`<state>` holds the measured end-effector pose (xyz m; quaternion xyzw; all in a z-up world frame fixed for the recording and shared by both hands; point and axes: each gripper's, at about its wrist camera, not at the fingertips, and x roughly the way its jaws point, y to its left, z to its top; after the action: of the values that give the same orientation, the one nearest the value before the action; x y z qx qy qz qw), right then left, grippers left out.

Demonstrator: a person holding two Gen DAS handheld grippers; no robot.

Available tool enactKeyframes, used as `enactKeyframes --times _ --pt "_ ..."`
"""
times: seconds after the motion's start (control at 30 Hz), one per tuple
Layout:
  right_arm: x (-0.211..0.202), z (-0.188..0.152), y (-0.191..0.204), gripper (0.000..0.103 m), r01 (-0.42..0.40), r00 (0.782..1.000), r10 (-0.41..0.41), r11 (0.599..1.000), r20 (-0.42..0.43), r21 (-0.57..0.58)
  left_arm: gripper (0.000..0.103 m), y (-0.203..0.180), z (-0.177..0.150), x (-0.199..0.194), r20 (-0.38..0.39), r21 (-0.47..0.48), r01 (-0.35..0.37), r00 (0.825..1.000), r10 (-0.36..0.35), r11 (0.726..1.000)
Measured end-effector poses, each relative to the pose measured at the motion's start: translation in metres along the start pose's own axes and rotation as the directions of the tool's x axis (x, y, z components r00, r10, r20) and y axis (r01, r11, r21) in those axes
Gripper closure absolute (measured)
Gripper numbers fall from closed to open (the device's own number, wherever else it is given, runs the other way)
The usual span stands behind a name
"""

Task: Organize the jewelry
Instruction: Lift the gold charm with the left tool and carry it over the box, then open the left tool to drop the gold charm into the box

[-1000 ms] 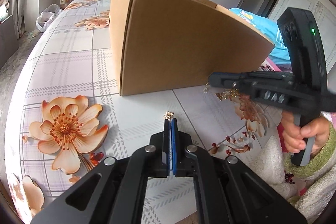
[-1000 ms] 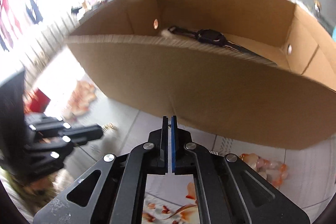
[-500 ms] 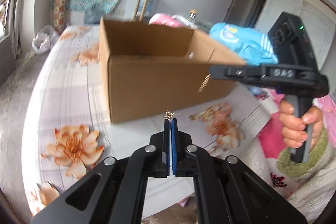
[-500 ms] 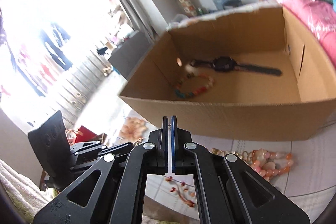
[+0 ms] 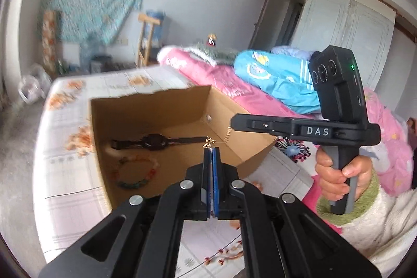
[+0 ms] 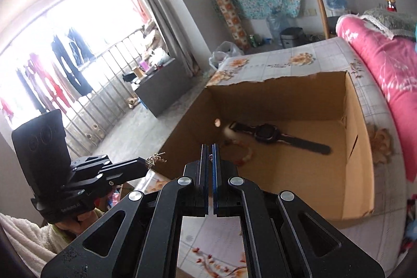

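Left wrist view: my left hand-held gripper (image 5: 210,150) is fully closed, pinching a small gold chain piece (image 5: 208,143) that sticks out above the blue pads (image 5: 214,168).
Right hand-held gripper, same view: my right hand-held gripper (image 5: 232,122) reaches in from the right, closed at the tip, with a gold chain (image 5: 227,134) hanging from it; my right hand (image 5: 336,175) wraps the grip, with a green cuff and a white fleece sleeve (image 5: 375,226) below.
Right wrist view: my right hand-held gripper (image 6: 210,147) has its pads nearly together, and a thin bit of chain shows between them near the tip.
Left hand-held gripper, same view: it (image 6: 146,163) enters from the left, closed on a tangle of gold chain (image 6: 155,158) at its tip.
Cardboard box: open-topped cardboard box (image 5: 166,127) stands on the floral sheet of the bed (image 5: 65,173); both hand-held grippers are over its near edge, the gold pieces above the opening or beside the rim.
Box contents: a black wristwatch (image 5: 153,141) lies flat across the far part of the floor; a coloured bead bracelet (image 5: 135,172) lies nearer, just beside it.
Whether the two gold pieces are one chain: I cannot tell.
Bedding: pink quilt (image 5: 260,95) and blue garment (image 5: 281,80) lie behind the box.
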<state>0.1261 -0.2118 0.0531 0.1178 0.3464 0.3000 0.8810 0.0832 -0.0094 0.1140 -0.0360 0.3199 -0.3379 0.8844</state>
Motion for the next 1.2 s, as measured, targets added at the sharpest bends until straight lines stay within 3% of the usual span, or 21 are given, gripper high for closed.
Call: enactKeyframes --times 0.17,0.4,0.57,0.77,0.97,1.2 --pt "0.027 0.018 -0.027 0.103 0.033 0.996 -0.031 0.999 -0.087 0.022 0.102 0.022 0.015 0.058 -0.138 -0.068 0.014 0.99 -0.023 0.998" --pt "0.073 0.023 -0.057 0.102 0.088 0.974 -0.081 0.996 -0.21 0.024 0.102 0.043 0.014 0.126 -0.305 -0.114 -0.021 0.952 -0.015 0.993" --pt "0.085 0.022 -0.066 0.099 0.093 0.963 -0.081 0.995 -0.256 0.035 0.102 0.046 0.014 0.141 -0.357 -0.12 -0.052 0.934 0.006 0.991" --pt "0.079 0.024 -0.065 0.097 0.112 0.964 -0.106 0.994 -0.243 0.013 0.097 0.05 0.011 0.146 -0.385 -0.148 -0.076 0.923 0.013 0.986" --pt "0.069 0.026 -0.065 0.095 0.125 0.97 -0.117 0.992 -0.215 0.026 0.09 0.05 0.014 0.141 -0.367 -0.145 -0.084 0.93 0.025 0.986" --pt "0.033 0.028 -0.051 0.084 0.126 0.985 -0.124 0.992 -0.119 0.014 0.088 0.034 0.022 0.096 -0.216 -0.095 -0.07 0.975 0.048 0.993"
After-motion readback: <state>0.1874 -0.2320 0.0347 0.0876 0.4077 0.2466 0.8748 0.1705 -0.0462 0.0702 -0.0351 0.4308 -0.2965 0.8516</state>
